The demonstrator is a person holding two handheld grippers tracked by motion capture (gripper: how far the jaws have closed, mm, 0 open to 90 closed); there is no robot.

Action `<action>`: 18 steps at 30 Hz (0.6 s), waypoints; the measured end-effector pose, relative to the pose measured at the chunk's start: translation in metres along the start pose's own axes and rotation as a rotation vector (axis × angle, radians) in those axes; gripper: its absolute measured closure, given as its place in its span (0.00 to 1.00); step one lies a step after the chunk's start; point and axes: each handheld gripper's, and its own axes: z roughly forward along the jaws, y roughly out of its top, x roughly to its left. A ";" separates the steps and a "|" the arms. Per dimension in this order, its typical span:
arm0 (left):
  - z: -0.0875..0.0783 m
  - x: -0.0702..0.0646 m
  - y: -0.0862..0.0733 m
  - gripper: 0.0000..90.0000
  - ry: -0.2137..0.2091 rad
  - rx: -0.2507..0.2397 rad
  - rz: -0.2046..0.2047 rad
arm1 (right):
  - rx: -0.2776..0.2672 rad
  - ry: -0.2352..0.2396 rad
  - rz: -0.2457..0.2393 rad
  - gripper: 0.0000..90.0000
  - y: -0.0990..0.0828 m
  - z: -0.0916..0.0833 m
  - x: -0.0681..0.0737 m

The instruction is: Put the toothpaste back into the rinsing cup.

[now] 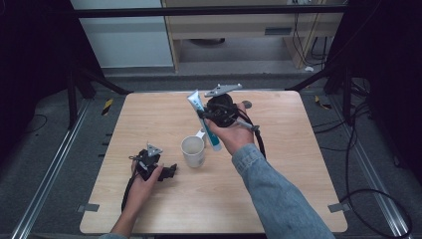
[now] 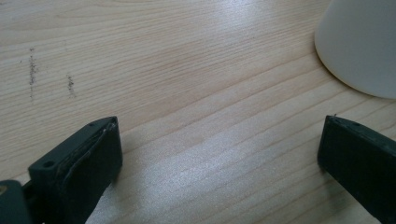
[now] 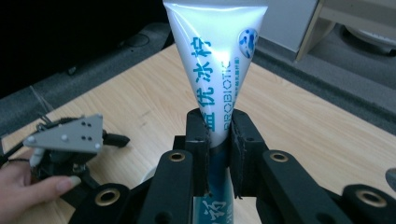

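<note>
A white and teal toothpaste tube (image 1: 195, 102) hangs above the table's middle with its flat crimped end up. My right gripper (image 1: 205, 115) is shut on it; in the right gripper view the gripper (image 3: 218, 140) has both pads pressed on the tube (image 3: 212, 60) about halfway along. Just left of the tube's lower end, a white mug (image 1: 193, 150) stands upright on the wooden table (image 1: 278, 164). My left gripper (image 1: 170, 172) rests on the table left of the mug. It (image 2: 219, 154) is open, with bare wood between its jaws and the mug (image 2: 364, 42) ahead to the right.
A dark metal frame and rails (image 1: 50, 174) border the table. Cables (image 1: 368, 189) lie on the floor at the right. A wooden cabinet (image 1: 249, 30) stands beyond the far edge. Bare wood spreads to the right of the mug and along the near edge.
</note>
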 end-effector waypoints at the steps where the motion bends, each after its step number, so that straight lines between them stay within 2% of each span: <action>1: 0.000 0.000 0.000 0.00 0.000 0.000 0.000 | -0.011 -0.002 0.000 0.88 0.003 0.000 0.001; 5: 0.000 0.000 0.000 0.00 0.000 0.001 0.000 | -0.027 -0.014 -0.015 0.88 0.014 0.005 0.004; 9: 0.000 0.000 0.000 0.00 0.000 0.000 0.000 | -0.055 -0.020 -0.003 0.88 0.019 0.009 0.005; 12: 0.000 0.000 0.000 0.00 0.000 0.000 0.000 | -0.069 -0.026 -0.007 0.88 0.021 0.010 0.006; 14: 0.000 0.000 0.001 0.00 0.000 0.004 0.001 | -0.086 -0.036 -0.035 0.88 0.023 0.012 0.011; 18: 0.000 0.000 0.001 0.00 0.000 0.005 0.001 | -0.113 -0.039 -0.028 0.88 0.024 0.013 0.013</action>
